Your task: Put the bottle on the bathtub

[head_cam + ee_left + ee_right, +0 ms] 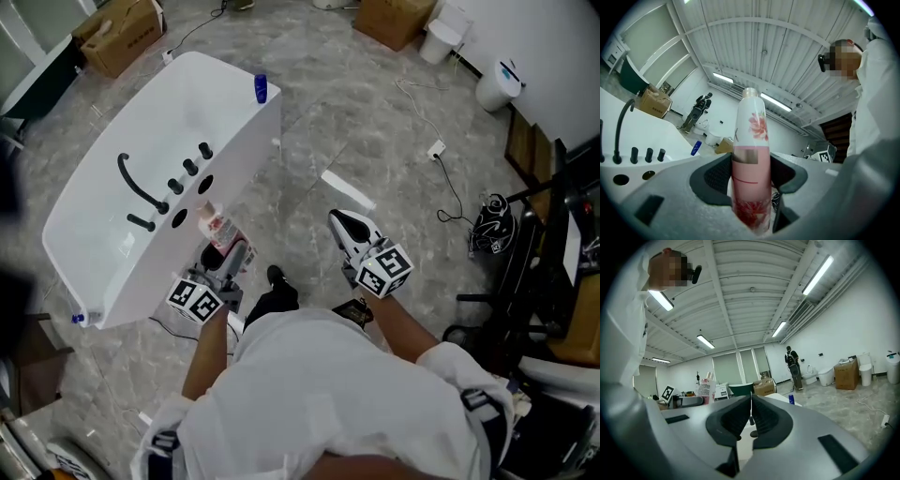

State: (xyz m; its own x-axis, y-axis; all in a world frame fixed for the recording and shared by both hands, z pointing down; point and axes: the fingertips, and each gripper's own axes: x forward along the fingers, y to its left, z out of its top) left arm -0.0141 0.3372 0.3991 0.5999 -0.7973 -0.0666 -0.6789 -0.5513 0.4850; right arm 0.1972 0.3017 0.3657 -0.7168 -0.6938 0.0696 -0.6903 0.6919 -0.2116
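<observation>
A pink and white flowered bottle (pixel 750 164) stands upright between the jaws of my left gripper (pixel 751 180), which is shut on it. In the head view the bottle (pixel 215 225) is held just off the near right side of the white bathtub (pixel 112 197), close to its black taps (pixel 190 167) and curved spout (pixel 139 187). My right gripper (pixel 349 231) hovers over the floor to the right of the tub, shut with nothing between its jaws (pixel 750 420). The right gripper view also catches the bottle (pixel 706 387) at left.
A small blue bottle (pixel 261 88) stands on the tub's far corner. Cardboard boxes (pixel 124 33) lie beyond the tub. Cables (pixel 441 178) run over the marble floor, with a helmet (pixel 491 225) and dark furniture at right. A toilet (pixel 497 84) sits by the wall.
</observation>
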